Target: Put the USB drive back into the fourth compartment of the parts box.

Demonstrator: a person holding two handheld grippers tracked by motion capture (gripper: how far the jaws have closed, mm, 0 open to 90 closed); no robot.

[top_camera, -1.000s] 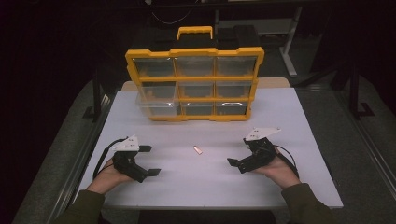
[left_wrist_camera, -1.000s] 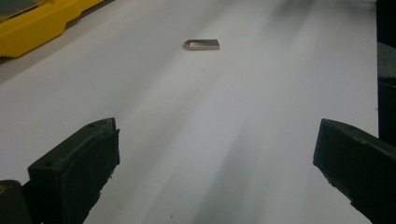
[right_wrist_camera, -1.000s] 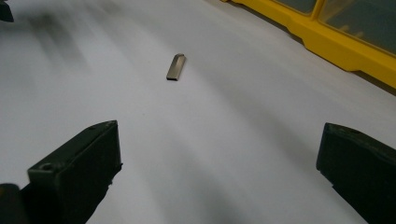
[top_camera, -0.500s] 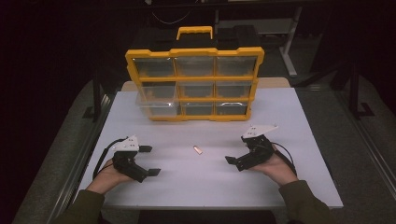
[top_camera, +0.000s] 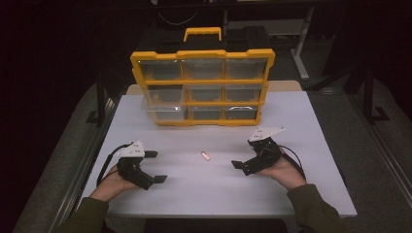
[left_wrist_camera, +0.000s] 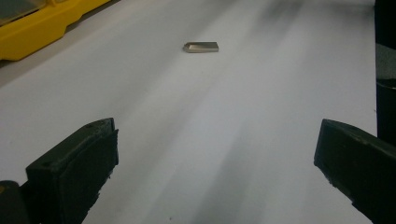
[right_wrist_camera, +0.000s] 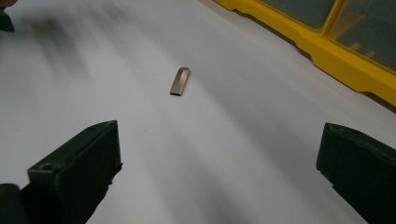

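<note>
A small silver metal USB stick [top_camera: 206, 156] lies flat on the white table [top_camera: 291, 194], between the two hands. My left gripper [top_camera: 156, 166] rests on the table to its left, open, with nothing between its jaws. In the left gripper view [left_wrist_camera: 210, 163] the stick [left_wrist_camera: 201, 47] lies well ahead of the jaws. My right gripper [top_camera: 245, 154] sits to the stick's right, also open and holding nothing. In the right gripper view [right_wrist_camera: 210, 163] the stick [right_wrist_camera: 180, 81] lies ahead, slightly left of centre.
A yellow organizer case [top_camera: 201, 87] with clear drawers and a top handle stands upright at the back of the table. Its bottom-left drawer [top_camera: 163, 112] is pulled out a little. The case's yellow edge [right_wrist_camera: 336, 60] runs along the right gripper view's upper right.
The right gripper has edged slightly forward and to the left, toward the stick. The left gripper and the stick have stayed where they were.
</note>
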